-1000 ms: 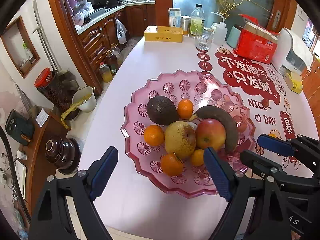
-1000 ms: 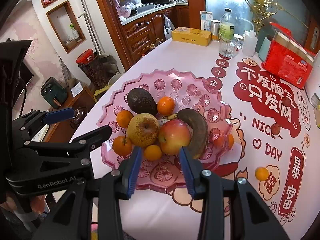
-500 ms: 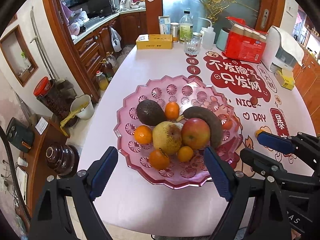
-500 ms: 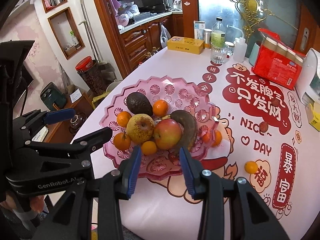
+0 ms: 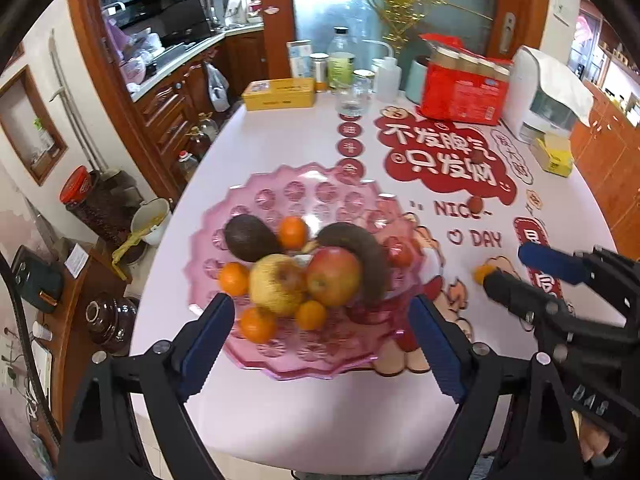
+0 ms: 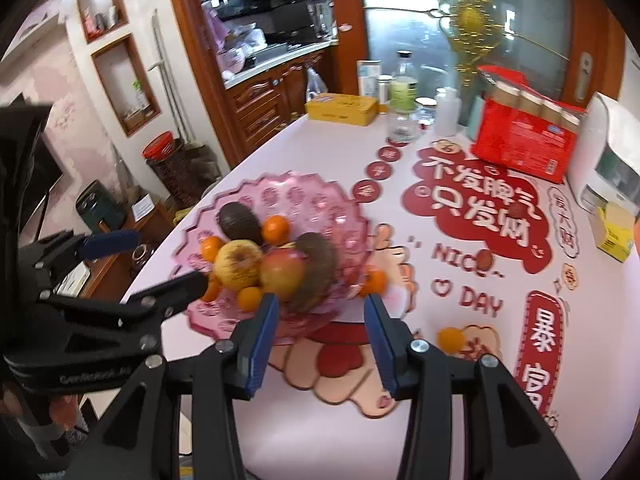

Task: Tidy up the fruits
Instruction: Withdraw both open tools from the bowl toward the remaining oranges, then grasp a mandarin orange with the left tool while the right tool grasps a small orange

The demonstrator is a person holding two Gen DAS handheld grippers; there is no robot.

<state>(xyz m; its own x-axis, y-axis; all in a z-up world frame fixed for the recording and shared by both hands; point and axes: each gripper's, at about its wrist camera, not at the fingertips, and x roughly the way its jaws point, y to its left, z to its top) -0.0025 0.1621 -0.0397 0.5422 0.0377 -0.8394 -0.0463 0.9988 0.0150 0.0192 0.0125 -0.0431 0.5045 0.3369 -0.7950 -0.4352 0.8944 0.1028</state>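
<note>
From the left wrist camera, a pink plate (image 5: 280, 364) sits on the near part of a pale pink table (image 5: 288, 412), and it is full of fruit. On the plate a red apple (image 5: 334, 276) lies in the middle, touching a yellow pear (image 5: 276, 284) on its left. A dark banana (image 5: 360, 256) curves around the apple's right side. A dark avocado (image 5: 248, 238) lies behind the pear, and small oranges (image 5: 234, 279) sit around the pile. One more small orange (image 5: 479, 274) lies on the table, well to the right of the plate. The left gripper (image 5: 320, 340) hovers over the near edge of the plate with its blue jaws spread wide and nothing in them. From the right wrist camera, the plate (image 6: 320, 200) is to the left and looks a bit blurry. The right gripper (image 6: 320, 336) hangs just in front of the plate, jaws apart and empty. The lone orange (image 6: 451, 338) lies to the right of the plate. A red box (image 6: 524, 148), a yellow box (image 6: 342, 109) and some bottles (image 6: 404, 88) stand far behind the plate.
</note>
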